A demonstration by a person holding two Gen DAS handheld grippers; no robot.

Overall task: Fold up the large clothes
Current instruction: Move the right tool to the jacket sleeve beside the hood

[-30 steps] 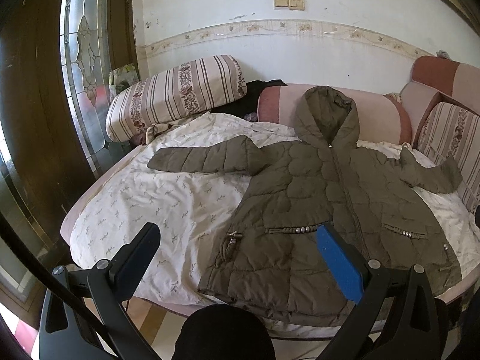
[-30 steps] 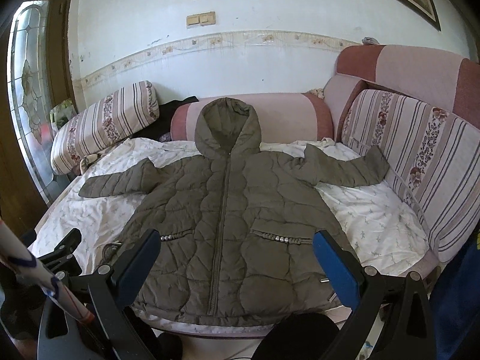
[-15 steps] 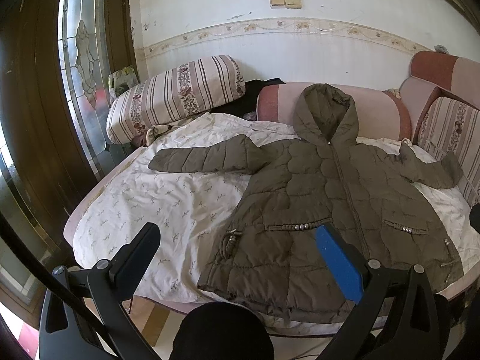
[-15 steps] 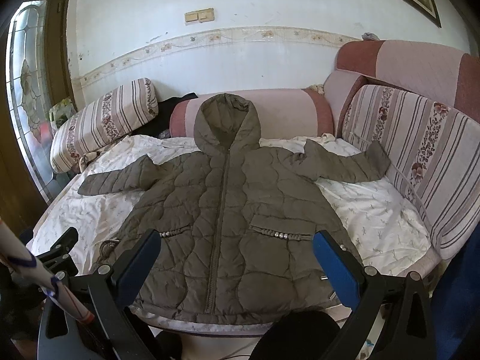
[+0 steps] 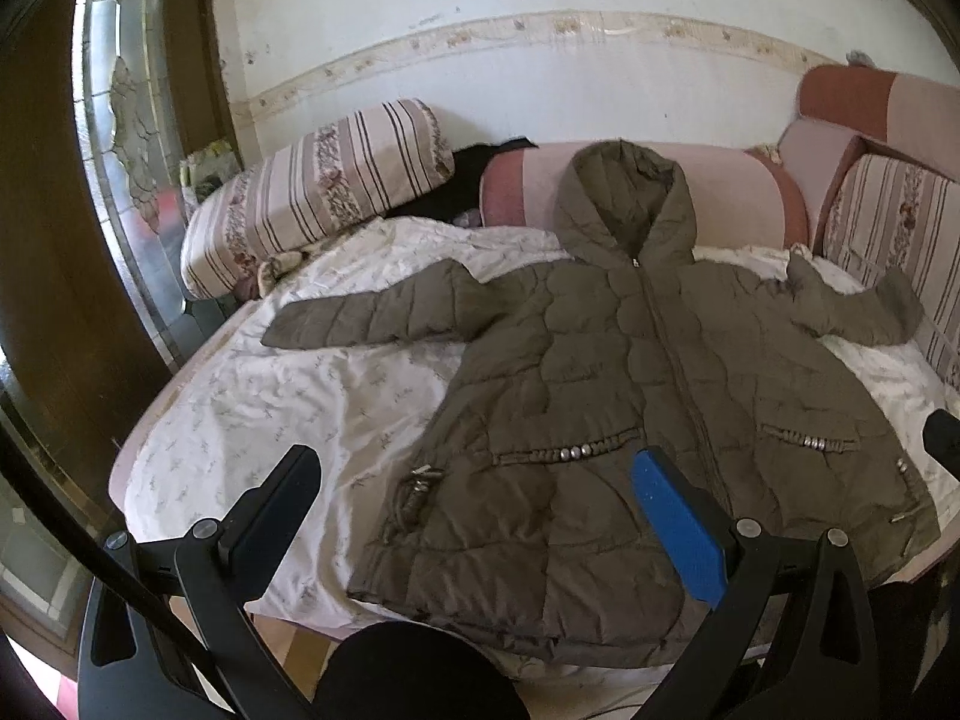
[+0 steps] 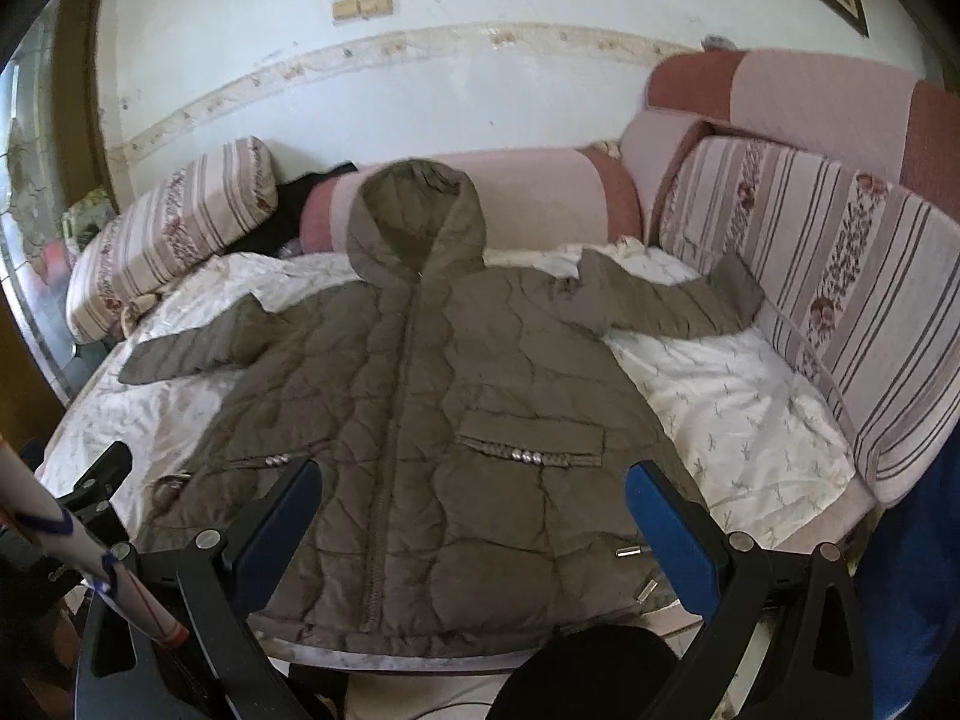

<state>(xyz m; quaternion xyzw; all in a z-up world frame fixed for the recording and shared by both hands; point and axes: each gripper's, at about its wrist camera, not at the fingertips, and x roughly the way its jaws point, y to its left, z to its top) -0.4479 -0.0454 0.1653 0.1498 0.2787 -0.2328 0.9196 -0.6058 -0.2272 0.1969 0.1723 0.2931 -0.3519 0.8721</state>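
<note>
An olive-green quilted hooded jacket (image 5: 630,396) lies flat, front up and zipped, on a white patterned sheet (image 5: 288,384). Its sleeves are spread out to both sides and its hood rests on the pink bolster. It also shows in the right wrist view (image 6: 432,420). My left gripper (image 5: 474,504) is open and empty, held above the jacket's lower left hem. My right gripper (image 6: 474,510) is open and empty, held above the jacket's lower hem near the zipper. Neither gripper touches the jacket.
A striped cushion (image 5: 324,192) lies at the back left. A pink bolster (image 5: 738,192) runs along the wall. Striped sofa back cushions (image 6: 840,300) line the right side. A dark garment (image 5: 462,192) sits between cushion and bolster. A window (image 5: 132,138) is at left.
Both grippers have moved closer to the bed and tilted down a little, so the jacket fills more of each view. The jacket has not moved.
</note>
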